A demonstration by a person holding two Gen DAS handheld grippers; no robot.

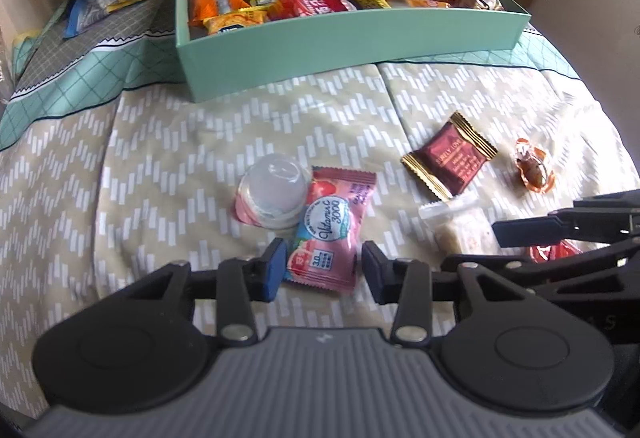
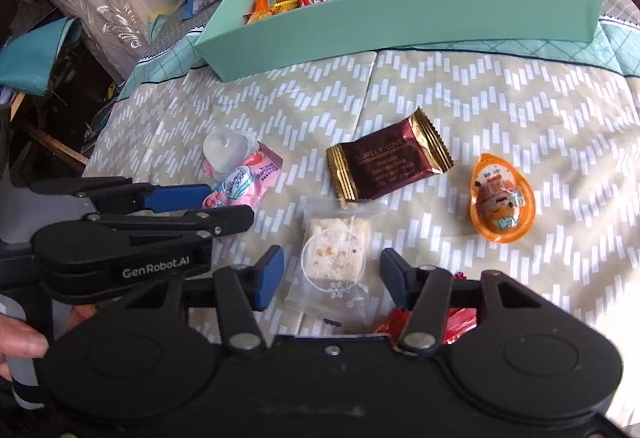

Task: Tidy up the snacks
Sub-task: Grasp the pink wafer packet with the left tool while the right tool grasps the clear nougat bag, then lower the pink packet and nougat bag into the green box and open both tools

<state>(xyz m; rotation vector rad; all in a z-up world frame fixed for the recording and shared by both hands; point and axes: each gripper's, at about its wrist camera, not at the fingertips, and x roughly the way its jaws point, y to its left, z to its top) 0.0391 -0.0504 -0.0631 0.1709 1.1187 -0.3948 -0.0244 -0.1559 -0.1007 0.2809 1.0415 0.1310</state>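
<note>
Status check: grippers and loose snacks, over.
Left gripper straddling pink vitamin sachet. Right gripper straddling clear-wrapped nougat square. Neither clamped. Nothing blocking.

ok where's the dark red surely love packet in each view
Left wrist: the packet lies right of centre on the cloth, just left of the orange egg.
Right wrist: the packet lies at centre, again left of the egg.
Shared landmark: the green box behind it.

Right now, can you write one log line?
left tongs: open around pink packet | right tongs: open around clear-wrapped bar | green box: snacks inside
</note>
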